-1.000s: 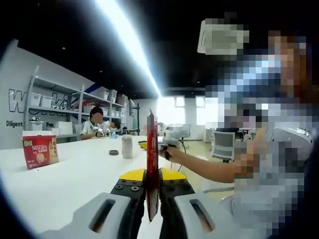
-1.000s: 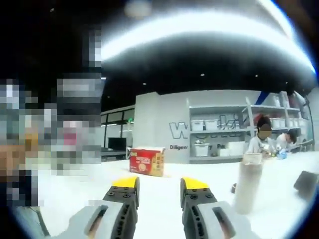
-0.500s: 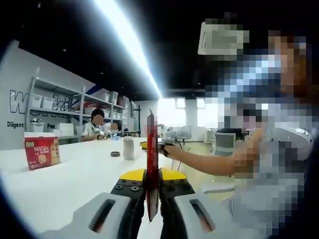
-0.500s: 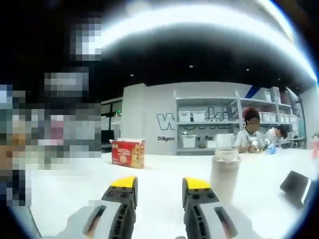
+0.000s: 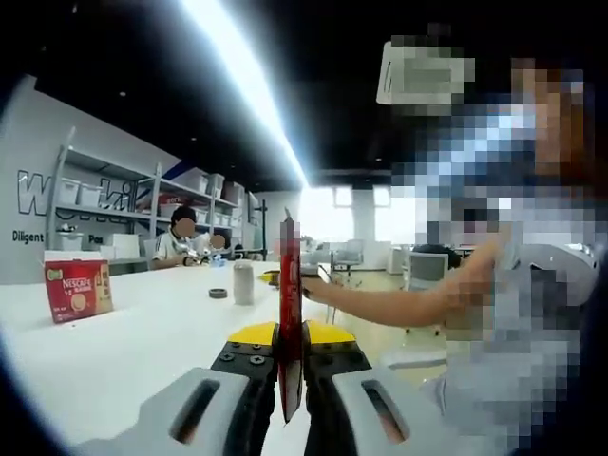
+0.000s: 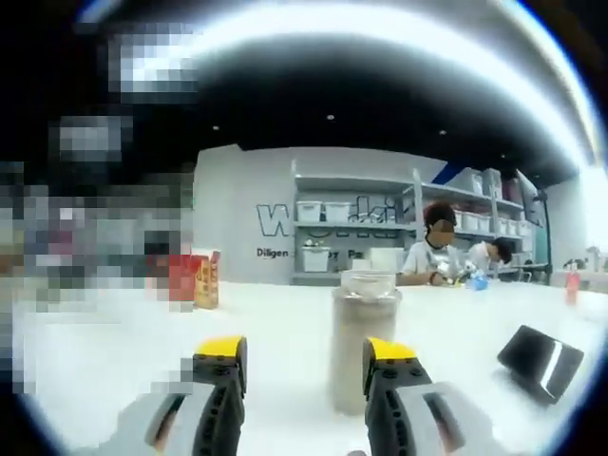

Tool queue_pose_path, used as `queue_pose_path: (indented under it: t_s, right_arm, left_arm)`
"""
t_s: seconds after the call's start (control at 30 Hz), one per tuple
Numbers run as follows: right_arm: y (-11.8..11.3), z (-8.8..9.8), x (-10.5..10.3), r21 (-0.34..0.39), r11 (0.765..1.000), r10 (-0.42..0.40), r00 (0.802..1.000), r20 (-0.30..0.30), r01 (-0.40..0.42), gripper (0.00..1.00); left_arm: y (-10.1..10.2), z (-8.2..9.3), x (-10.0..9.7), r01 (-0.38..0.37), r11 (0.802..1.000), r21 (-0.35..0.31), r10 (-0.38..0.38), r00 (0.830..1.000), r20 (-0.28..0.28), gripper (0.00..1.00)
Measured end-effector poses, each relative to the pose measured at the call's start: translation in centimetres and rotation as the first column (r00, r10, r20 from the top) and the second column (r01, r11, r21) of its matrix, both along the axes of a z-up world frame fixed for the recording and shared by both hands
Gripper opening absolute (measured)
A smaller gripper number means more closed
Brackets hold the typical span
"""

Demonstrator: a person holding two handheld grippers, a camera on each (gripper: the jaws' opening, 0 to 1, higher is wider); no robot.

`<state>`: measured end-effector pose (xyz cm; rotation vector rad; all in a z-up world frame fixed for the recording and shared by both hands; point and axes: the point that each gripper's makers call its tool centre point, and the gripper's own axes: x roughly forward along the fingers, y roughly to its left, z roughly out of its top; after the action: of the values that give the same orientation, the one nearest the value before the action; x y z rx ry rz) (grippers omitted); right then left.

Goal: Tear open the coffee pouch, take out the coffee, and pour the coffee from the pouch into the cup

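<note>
Two grippers are at work over a white tabletop (image 5: pixel 142 332). The left gripper (image 5: pixel 290 366) has its jaws closed on a red coffee pouch (image 5: pixel 290 313), held upright and edge-on, apparently unopened. The right gripper (image 6: pixel 304 366) has its jaws parted and empty, pointed at a grey cup (image 6: pixel 364 332) standing just beyond them, right of centre. A red coffee box (image 5: pixel 76 290) sits far left; a dark flat object (image 6: pixel 540 361) lies at right. Judged step: tearing not yet begun. The next move calls for the right jaws to reach the pouch's top edge and pinch it.
</note>
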<state>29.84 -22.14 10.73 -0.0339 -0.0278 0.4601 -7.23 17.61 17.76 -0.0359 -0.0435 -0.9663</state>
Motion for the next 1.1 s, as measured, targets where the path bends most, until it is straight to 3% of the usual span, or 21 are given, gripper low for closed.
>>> queue_pose_path:
  t_s: [0.23,0.37,0.53,0.8,0.93,1.1]
  right_arm:
    - [0.0,-0.5,1.8,0.010,0.999,-0.040,0.999,-0.006,0.040,0.58]
    - [0.3,-0.1,2.8,0.018,0.999,-0.050,0.999,0.016,0.050,0.66]
    - [0.0,-0.6,3.7,0.024,0.995,-0.097,0.995,0.002,0.097,0.74]
    - [-0.7,0.1,5.1,0.029,0.994,-0.102,0.995,0.013,0.102,0.74]
    - [-1.0,0.1,7.1,0.049,0.993,-0.104,0.995,-0.003,0.104,0.74]
    - [-1.7,-0.1,9.2,0.000,0.991,-0.132,0.991,-0.010,0.132,0.74]
  left_arm:
    - [0.1,0.0,0.2,-0.002,1.000,-0.001,0.002,1.000,0.000,0.12]
    - [0.2,0.0,0.1,-0.004,1.000,0.002,0.004,1.000,0.003,0.12]
    - [0.4,0.1,0.0,-0.008,1.000,0.005,0.008,1.000,0.006,0.12]
    - [0.4,-0.3,0.7,-0.010,1.000,-0.005,0.010,1.000,-0.009,0.12]
    - [0.0,-0.8,0.8,-0.007,1.000,0.010,0.008,1.000,-0.019,0.12]
    - [-0.2,-0.7,0.8,-0.002,1.000,0.010,0.002,1.000,-0.016,0.12]
